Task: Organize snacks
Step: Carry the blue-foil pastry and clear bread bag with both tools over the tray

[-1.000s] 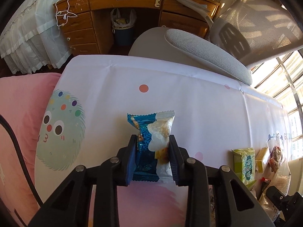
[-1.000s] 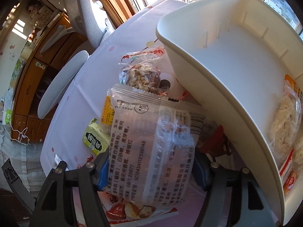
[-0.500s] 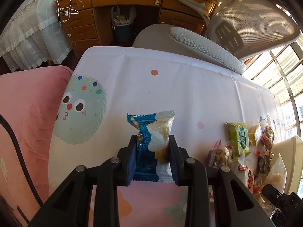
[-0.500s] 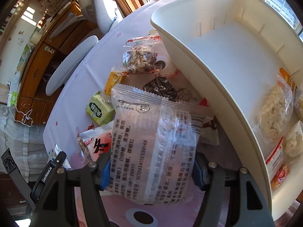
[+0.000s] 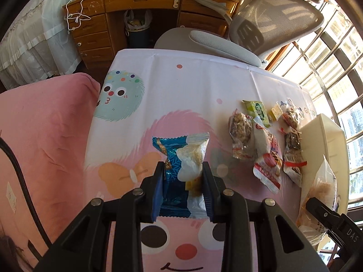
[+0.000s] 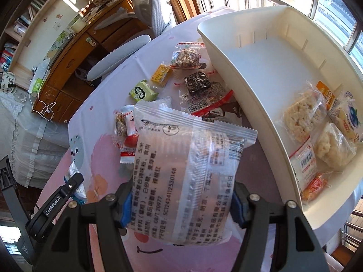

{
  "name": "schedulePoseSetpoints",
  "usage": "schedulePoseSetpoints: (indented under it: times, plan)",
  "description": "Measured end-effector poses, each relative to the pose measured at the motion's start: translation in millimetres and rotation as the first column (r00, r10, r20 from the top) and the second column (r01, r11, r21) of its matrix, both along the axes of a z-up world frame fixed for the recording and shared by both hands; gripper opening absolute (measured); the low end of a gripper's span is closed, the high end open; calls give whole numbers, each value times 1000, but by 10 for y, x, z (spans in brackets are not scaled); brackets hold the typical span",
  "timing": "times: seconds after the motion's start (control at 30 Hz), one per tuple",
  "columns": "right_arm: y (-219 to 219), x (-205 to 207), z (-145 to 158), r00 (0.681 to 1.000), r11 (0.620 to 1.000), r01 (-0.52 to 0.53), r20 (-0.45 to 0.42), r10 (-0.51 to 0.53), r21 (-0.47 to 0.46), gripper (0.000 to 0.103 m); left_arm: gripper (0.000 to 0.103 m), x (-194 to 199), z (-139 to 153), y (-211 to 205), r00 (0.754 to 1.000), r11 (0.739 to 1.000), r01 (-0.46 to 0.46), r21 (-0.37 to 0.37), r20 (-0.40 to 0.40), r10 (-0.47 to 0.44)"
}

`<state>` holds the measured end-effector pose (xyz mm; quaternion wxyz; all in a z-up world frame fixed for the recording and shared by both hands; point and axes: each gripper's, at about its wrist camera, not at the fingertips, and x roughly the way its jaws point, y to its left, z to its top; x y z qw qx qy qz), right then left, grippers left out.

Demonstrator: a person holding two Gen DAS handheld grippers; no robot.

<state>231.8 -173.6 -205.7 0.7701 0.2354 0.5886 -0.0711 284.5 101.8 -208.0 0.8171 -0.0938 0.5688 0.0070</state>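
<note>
You are mid-transfer. Left tongs (image 5: 181,181) clamp the blue packet (image 5: 174,172); right tongs (image 6: 181,201) clamp the clear packet (image 6: 188,176), both above the counter (image 5: 199,83). Next, carry each to the white bin (image 6: 247,95) at two o'clock.

A clear snack packet (image 6: 188,172) carried printed Chinese text with the codes "GB/T 20977" and "SC12434112530148", a black gripper arm (image 6: 54,206) at lower left read "GenRobot.AI", another black gripper arm (image 5: 335,222) read "DAS", and the cartoon tablecloth (image 5: 109,100) showed a "3".
</note>
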Motion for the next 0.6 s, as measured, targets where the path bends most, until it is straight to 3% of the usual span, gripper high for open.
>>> schedulePoseSetpoints:
  times: [0.33, 0.6]
  plan:
    - [-81, -644, 408, 992, 999, -22, 123, 27, -45, 67, 29, -771, 454, -73, 996, 996, 68, -57, 67, -64]
    - [-144, -1090, 668, 975, 996, -16, 219, 34, -84, 67, 29, -1192, 643, -209, 986, 985, 141, -104, 102, -130]
